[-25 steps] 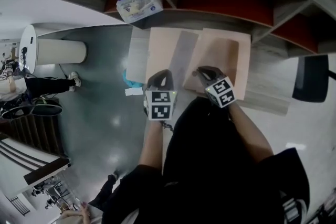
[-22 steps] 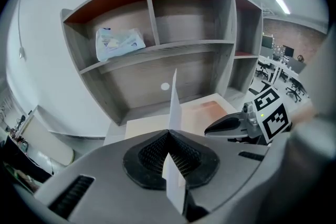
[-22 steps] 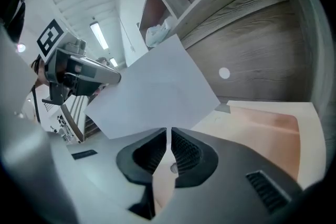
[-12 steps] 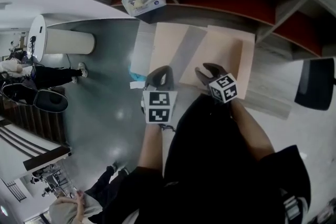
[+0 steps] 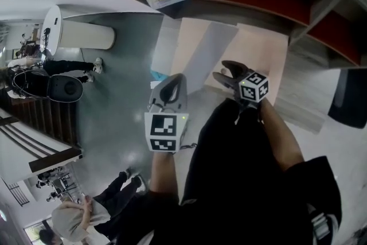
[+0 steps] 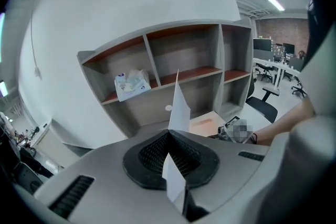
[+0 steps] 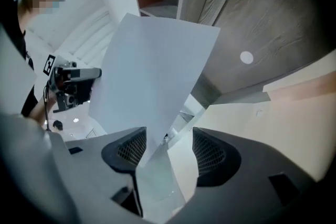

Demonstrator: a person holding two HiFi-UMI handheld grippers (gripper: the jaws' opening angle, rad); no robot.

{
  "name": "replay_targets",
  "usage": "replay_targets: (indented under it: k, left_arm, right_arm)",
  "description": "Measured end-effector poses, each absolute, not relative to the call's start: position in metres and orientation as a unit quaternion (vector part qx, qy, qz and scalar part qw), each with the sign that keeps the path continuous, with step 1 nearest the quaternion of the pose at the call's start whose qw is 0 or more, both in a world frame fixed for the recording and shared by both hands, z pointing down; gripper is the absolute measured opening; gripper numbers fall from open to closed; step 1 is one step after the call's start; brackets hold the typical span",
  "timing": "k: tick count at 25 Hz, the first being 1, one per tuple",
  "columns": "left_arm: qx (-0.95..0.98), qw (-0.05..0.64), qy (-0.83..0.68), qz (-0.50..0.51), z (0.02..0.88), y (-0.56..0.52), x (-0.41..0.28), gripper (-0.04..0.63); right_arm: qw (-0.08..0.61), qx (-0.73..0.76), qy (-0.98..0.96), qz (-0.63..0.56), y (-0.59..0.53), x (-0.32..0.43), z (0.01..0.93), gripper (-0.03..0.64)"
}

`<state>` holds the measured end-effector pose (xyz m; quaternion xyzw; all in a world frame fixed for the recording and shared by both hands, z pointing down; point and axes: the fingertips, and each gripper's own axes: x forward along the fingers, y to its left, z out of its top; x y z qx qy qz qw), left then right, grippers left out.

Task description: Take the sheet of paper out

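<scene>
over the desk (image 5: pixel 295 103), left gripper (image 5: pixel 172 86) pinches a white, seemingly uncreased sheet (image 7: pixel 152 71); right gripper (image 5: pixel 226 73) just opened around it.

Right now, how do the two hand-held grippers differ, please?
The left hand-held gripper is shut on the sheet; the right hand-held gripper has just been opening, the sheet between its parted jaws. The left's marker cube looks larger in the head view than the right's. Both bear such cubes.
</scene>
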<state>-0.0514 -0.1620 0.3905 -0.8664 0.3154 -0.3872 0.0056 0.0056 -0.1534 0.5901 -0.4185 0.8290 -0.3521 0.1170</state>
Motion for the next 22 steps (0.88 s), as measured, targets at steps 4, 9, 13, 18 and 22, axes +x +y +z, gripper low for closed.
replay_targets:
  k: [4, 9, 13, 18, 22]
  left_arm:
    - [-0.869, 0.012, 0.314, -0.382, 0.377, -0.151, -0.054, 0.044]
    - [-0.872, 0.014, 0.311, -0.378, 0.367, -0.143, -0.06, 0.044]
    - [-0.869, 0.009, 0.318, -0.38, 0.366, -0.145, -0.069, 0.044]
    - [-0.865, -0.002, 0.329, -0.379, 0.377, -0.15, -0.078, 0.044]
    - [-0.868, -0.006, 0.325, -0.375, 0.38, -0.15, -0.074, 0.044]
  right_arm:
    - [0.171, -0.393, 0.82, -0.378, -0.154, 0.006, 0.588, 0.276]
    - [0.225, -0.341, 0.827, -0.387, -0.157, -0.002, 0.568, 0.278]
    - [0.247, -0.314, 0.837, -0.375, -0.157, -0.006, 0.548, 0.278]
    - [0.226, -0.311, 0.853, -0.352, -0.152, -0.009, 0.539, 0.275]
    - [0.221, -0.334, 0.854, -0.332, -0.149, 0.001, 0.532, 0.183]
